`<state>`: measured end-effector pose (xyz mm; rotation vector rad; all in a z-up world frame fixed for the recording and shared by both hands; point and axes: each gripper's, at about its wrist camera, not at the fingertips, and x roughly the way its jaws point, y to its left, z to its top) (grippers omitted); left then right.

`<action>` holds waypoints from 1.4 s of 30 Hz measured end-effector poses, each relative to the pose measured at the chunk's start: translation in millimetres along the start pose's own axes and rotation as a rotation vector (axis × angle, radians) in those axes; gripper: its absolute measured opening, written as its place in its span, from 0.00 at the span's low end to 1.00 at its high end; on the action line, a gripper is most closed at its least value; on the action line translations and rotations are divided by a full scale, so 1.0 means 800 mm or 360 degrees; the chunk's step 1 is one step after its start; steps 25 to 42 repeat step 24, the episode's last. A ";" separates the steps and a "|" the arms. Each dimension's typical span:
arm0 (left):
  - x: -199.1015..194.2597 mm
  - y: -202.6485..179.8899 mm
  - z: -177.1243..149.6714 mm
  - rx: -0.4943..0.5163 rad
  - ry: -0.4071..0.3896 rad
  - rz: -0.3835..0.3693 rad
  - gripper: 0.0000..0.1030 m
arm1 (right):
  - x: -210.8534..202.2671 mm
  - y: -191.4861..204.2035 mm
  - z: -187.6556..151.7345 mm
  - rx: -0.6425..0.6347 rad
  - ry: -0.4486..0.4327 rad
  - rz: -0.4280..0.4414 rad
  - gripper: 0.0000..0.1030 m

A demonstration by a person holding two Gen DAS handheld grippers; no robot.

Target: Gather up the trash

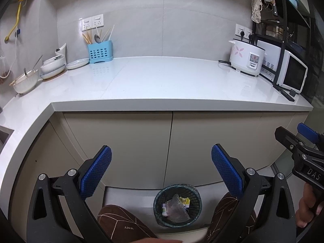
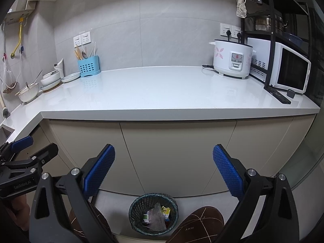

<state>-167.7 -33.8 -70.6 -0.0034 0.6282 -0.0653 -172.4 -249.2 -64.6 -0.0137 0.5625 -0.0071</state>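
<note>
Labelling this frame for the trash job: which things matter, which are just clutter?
Job:
bin on the floor
wrappers inside it
left gripper, open
right gripper, open

Clutter:
rice cooker
microwave
utensil caddy
bowls
slippers

Black grippers, blue textured fingers [image 1: 97, 172]; brown slippers [image 1: 121, 220].

Both views are evenly, softly lit; faint glare is seen on the countertop [image 1: 162, 81]; edges are bowed and darkened towards three and nine o'clock.
</note>
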 end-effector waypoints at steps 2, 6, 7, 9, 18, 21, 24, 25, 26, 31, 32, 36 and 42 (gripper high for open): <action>0.000 0.000 0.000 -0.0004 -0.0004 -0.0004 0.94 | 0.000 0.000 0.000 0.0000 0.0001 -0.0001 0.91; 0.001 0.003 0.000 -0.0017 0.0011 -0.0010 0.94 | 0.000 0.000 -0.001 0.0002 0.0001 0.0001 0.91; 0.001 0.004 0.000 -0.0013 0.0010 -0.0005 0.94 | 0.000 0.000 -0.001 0.0002 0.0001 0.0001 0.91; 0.002 0.002 -0.001 0.0001 0.0009 -0.0019 0.94 | 0.000 0.001 -0.001 0.0002 0.0001 0.0000 0.91; 0.004 0.002 -0.003 -0.0002 0.0012 -0.0032 0.94 | -0.002 0.004 -0.002 -0.0007 -0.0005 -0.0001 0.91; 0.004 0.004 -0.004 -0.0020 0.0015 -0.0029 0.94 | -0.002 0.004 -0.001 -0.0006 -0.0007 0.0002 0.91; 0.004 0.007 -0.004 -0.0019 0.0010 -0.0030 0.94 | -0.003 0.004 -0.001 -0.0012 -0.0005 0.0001 0.91; 0.004 0.007 -0.004 -0.0019 0.0010 -0.0030 0.94 | -0.003 0.004 -0.001 -0.0012 -0.0005 0.0001 0.91; 0.004 0.007 -0.004 -0.0019 0.0010 -0.0030 0.94 | -0.003 0.004 -0.001 -0.0012 -0.0005 0.0001 0.91; 0.004 0.007 -0.004 -0.0019 0.0010 -0.0030 0.94 | -0.003 0.004 -0.001 -0.0012 -0.0005 0.0001 0.91; 0.004 0.007 -0.004 -0.0019 0.0010 -0.0030 0.94 | -0.003 0.004 -0.001 -0.0012 -0.0005 0.0001 0.91; 0.004 0.007 -0.004 -0.0019 0.0010 -0.0030 0.94 | -0.003 0.004 -0.001 -0.0012 -0.0005 0.0001 0.91; 0.004 0.007 -0.004 -0.0019 0.0010 -0.0030 0.94 | -0.003 0.004 -0.001 -0.0012 -0.0005 0.0001 0.91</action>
